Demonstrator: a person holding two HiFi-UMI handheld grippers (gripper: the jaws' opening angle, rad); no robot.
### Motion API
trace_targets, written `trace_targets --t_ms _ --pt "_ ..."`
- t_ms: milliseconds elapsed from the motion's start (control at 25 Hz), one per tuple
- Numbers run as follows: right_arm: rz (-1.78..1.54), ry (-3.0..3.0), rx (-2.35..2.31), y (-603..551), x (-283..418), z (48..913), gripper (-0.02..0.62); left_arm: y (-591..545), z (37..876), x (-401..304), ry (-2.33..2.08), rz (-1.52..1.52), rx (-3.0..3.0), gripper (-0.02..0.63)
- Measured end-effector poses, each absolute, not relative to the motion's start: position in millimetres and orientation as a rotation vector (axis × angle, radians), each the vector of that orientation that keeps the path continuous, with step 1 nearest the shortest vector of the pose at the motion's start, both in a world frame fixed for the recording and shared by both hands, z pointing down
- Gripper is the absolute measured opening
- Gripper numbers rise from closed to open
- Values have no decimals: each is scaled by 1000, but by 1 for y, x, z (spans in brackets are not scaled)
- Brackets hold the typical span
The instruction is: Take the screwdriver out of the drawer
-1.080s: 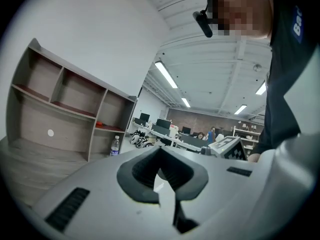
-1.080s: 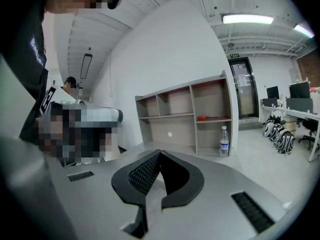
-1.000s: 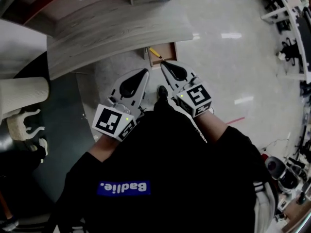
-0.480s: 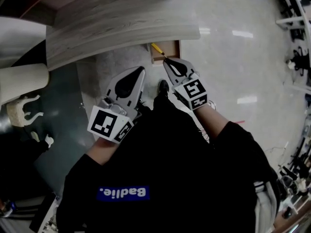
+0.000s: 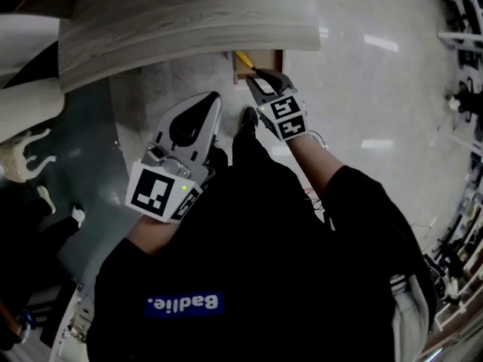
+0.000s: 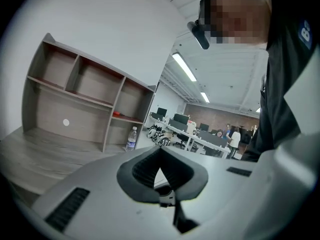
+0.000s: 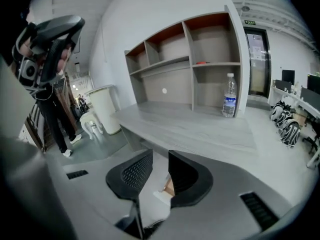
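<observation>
In the head view a yellow-handled screwdriver (image 5: pixel 243 59) lies in an open wooden drawer (image 5: pixel 269 60) under the desk edge. My right gripper (image 5: pixel 259 75) reaches down to the drawer, its tips right by the screwdriver's dark shaft. Its jaws are opening, and the right gripper view shows nothing between the right gripper's (image 7: pixel 160 155) pads, only a bit of the drawer's wood (image 7: pixel 169 186) through the gap. My left gripper (image 5: pixel 214 98) hangs to the left of the drawer, away from it. In its own view the left gripper (image 6: pixel 160 150) is shut and empty.
The grey desk top (image 5: pixel 189 17) overhangs the drawer. On the desk stand a shelf unit (image 7: pixel 200 59) and a water bottle (image 7: pixel 229 103). A white bin (image 7: pixel 105 109) and a standing person (image 7: pixel 50 109) are at the desk's far side. My shoe (image 5: pixel 249 118) is below the drawer.
My right gripper has sunk toward the drawer and its jaws have spread from shut to apart. The left gripper has dropped a little, still shut.
</observation>
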State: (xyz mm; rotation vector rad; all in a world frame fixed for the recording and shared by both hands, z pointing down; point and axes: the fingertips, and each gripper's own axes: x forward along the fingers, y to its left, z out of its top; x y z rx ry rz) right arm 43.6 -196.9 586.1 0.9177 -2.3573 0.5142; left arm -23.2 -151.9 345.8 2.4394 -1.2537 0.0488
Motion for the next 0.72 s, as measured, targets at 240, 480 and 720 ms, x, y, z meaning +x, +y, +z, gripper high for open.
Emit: trace_targets --t_ms 240,480,720 --pt "494 -2267 904 -207 40 628 121 -151 348 -34 -1287 47 2417 -5" --pt "483 -2194 900 -214 38 663 123 -152 353 -45 -1323 28 2378 -5" --pt "437 -2136 871 -219 39 695 123 -156 347 -45 -1338 12 2377 -4"
